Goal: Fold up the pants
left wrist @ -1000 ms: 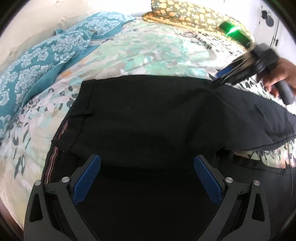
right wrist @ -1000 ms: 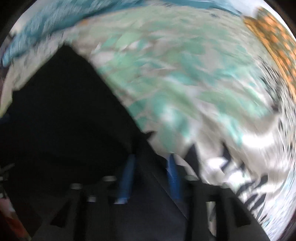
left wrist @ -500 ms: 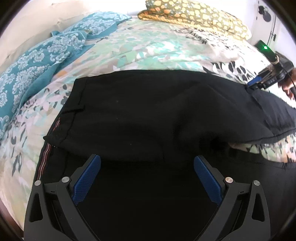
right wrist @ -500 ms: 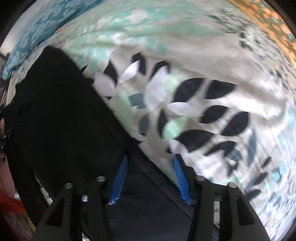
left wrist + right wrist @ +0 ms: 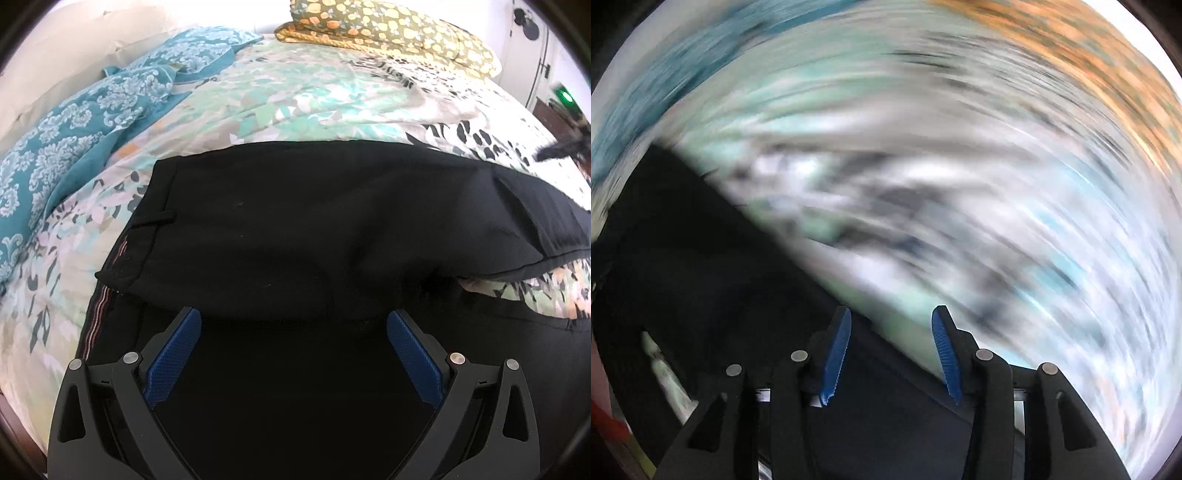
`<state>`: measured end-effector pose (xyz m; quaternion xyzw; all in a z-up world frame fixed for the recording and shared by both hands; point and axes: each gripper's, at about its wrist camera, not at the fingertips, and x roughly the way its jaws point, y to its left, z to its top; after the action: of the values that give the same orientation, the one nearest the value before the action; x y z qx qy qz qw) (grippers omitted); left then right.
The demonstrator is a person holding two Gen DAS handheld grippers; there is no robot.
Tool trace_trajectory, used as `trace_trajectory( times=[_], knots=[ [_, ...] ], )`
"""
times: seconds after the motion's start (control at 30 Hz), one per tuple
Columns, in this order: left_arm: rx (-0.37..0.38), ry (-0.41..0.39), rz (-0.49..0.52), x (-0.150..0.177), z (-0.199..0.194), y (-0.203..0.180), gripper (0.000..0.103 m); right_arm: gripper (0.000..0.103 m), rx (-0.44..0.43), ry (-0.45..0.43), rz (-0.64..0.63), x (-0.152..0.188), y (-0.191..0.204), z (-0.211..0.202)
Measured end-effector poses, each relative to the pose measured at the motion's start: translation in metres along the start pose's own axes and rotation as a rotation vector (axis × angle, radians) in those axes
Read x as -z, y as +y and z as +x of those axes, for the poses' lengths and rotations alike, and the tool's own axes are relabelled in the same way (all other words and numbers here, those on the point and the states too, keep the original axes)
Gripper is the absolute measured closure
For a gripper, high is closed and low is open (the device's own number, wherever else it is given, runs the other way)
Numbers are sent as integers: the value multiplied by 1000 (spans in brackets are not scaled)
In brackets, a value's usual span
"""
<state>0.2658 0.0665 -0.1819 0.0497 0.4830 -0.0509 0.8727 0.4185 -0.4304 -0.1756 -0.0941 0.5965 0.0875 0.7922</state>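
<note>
Black pants (image 5: 314, 221) lie across a floral bedspread (image 5: 295, 99), one half folded over the other, with the waistband at the left and the legs running off to the right. My left gripper (image 5: 293, 321) is open wide and empty, low over the near part of the pants. In the right wrist view, which is blurred by motion, my right gripper (image 5: 891, 317) stands partly open over the far edge of the pants (image 5: 701, 277), with nothing clamped between its blue pads (image 5: 836, 350). The right gripper also shows as a dark blur at the left wrist view's right edge (image 5: 565, 146).
A teal patterned blanket (image 5: 92, 110) lies bunched at the back left. Yellow patterned pillows (image 5: 388, 33) sit at the head of the bed. A white wall and door stand at the far right.
My right gripper has moved right along the pant leg, away from the waist, and its pads have spread wider. The upper leg now lies flatter. My left gripper has stayed open over the pants.
</note>
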Motion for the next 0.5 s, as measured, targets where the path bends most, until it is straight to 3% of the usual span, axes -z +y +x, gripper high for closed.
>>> trace_trajectory(
  times=[0.1, 0.17, 0.23, 0.33, 0.4, 0.43, 0.47, 0.5],
  knots=[
    [-4, 10, -1, 2, 1, -2, 2, 56, 151, 46, 242, 58, -108, -17],
    [-4, 21, 1, 4, 3, -4, 2, 56, 204, 84, 398, 96, -167, -17],
    [-9, 37, 5, 7, 4, -8, 2, 56, 207, 83, 537, 141, -204, -15],
    [-23, 48, 16, 11, 2, -14, 2, 56, 214, 93, 638, 183, -228, -3],
    [-38, 54, 27, 14, 0, -17, 2, 56, 147, 52, 702, 201, -237, 7],
    [-49, 57, 33, 15, -1, -19, 2, 70, 105, 16, 717, 203, -239, 7],
    [-60, 61, 36, 15, -1, -20, 2, 90, 91, -23, 690, 200, -238, 5],
    [-66, 64, 35, 15, -1, -20, 2, 93, 164, -34, 610, 190, -232, 1]
  ],
)
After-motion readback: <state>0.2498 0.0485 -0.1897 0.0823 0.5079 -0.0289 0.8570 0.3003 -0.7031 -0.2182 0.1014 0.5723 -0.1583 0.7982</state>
